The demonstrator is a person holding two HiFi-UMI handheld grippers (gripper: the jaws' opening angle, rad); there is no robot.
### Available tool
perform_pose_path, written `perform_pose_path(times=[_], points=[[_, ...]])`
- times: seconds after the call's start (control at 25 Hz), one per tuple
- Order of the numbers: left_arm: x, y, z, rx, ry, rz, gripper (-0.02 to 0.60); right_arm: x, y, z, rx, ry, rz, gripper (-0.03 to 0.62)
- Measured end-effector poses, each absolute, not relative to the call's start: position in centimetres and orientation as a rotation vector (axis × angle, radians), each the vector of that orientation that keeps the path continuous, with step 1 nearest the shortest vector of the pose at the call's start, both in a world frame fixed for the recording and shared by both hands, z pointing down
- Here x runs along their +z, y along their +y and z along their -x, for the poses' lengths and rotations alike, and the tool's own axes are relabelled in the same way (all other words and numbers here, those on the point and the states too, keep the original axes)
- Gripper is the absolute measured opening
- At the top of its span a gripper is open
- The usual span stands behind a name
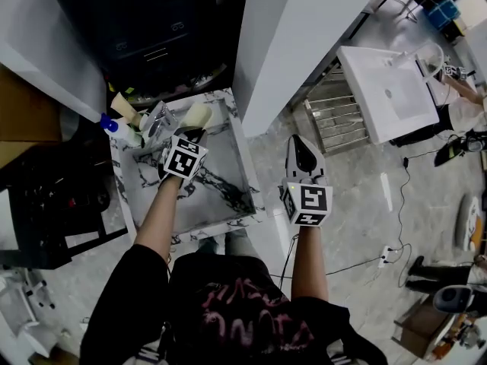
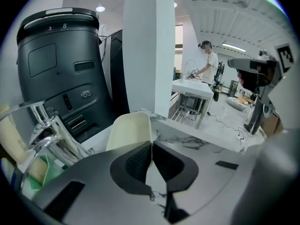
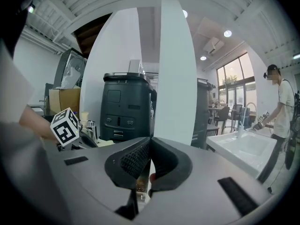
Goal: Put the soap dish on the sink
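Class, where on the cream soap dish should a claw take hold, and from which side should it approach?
Pinch the thin rim of the soap dish, at its right edge, coming from the person's side over the marble sink. The dish is a broad, shallow oval, likely too wide to span, but its wall is thin. The left claw looks shut on that edge, dish tilted upright.
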State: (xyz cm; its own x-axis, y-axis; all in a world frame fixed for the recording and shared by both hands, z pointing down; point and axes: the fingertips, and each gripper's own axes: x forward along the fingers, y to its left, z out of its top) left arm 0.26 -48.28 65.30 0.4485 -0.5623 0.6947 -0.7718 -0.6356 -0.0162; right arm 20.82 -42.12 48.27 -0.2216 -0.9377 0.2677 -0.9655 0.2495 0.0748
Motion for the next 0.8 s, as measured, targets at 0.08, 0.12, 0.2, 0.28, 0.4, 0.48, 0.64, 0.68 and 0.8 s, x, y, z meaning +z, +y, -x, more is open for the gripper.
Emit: perform_pose_path(times=[0.08, 0.12, 0.2, 0.28, 0.4, 0.48, 0.64, 0.68, 0.8], points=[[66.3, -48.8, -0.6, 0.991, -1.136, -2.39, 0.026, 48.8, -42.3, -21.2, 0.169, -2.26, -1.765, 0.014], [66.8, -48.9, -0.6, 1.002, -1.13, -2.376, 0.025, 49.1, -42.4, -21.4, 0.174, -2.257, -1.761, 0.014], [67.6, -48.9, -0.4, 1.037, -1.116, -2.344, 0.025, 49.7, -42.7, -21.5, 0.184, -2.252, -1.751, 0.014], [68.3, -49.0, -0.4, 1.07, -1.102, -2.325, 0.026, 50.2, -42.9, -21.6, 0.191, -2.248, -1.741, 0.014], [69.2, -49.5, -0.5, 1.084, -1.099, -2.317, 0.026, 51.0, -43.2, -21.9, 0.199, -2.239, -1.723, 0.014], [69.7, -49.7, -0.5, 1.077, -1.096, -2.307, 0.031, 51.4, -43.3, -22.1, 0.204, -2.233, -1.715, 0.014], [70.3, -50.0, -0.5, 1.075, -1.094, -2.293, 0.031, 51.7, -43.8, -23.0, 0.211, -2.22, -1.717, 0.014], [70.3, -50.1, -0.6, 1.069, -1.098, -2.295, 0.031, 51.7, -43.9, -23.2, 0.212, -2.217, -1.719, 0.014], [70.4, -50.2, -0.6, 1.063, -1.113, -2.298, 0.031, 51.9, -44.0, -23.5, 0.214, -2.214, -1.726, 0.014]])
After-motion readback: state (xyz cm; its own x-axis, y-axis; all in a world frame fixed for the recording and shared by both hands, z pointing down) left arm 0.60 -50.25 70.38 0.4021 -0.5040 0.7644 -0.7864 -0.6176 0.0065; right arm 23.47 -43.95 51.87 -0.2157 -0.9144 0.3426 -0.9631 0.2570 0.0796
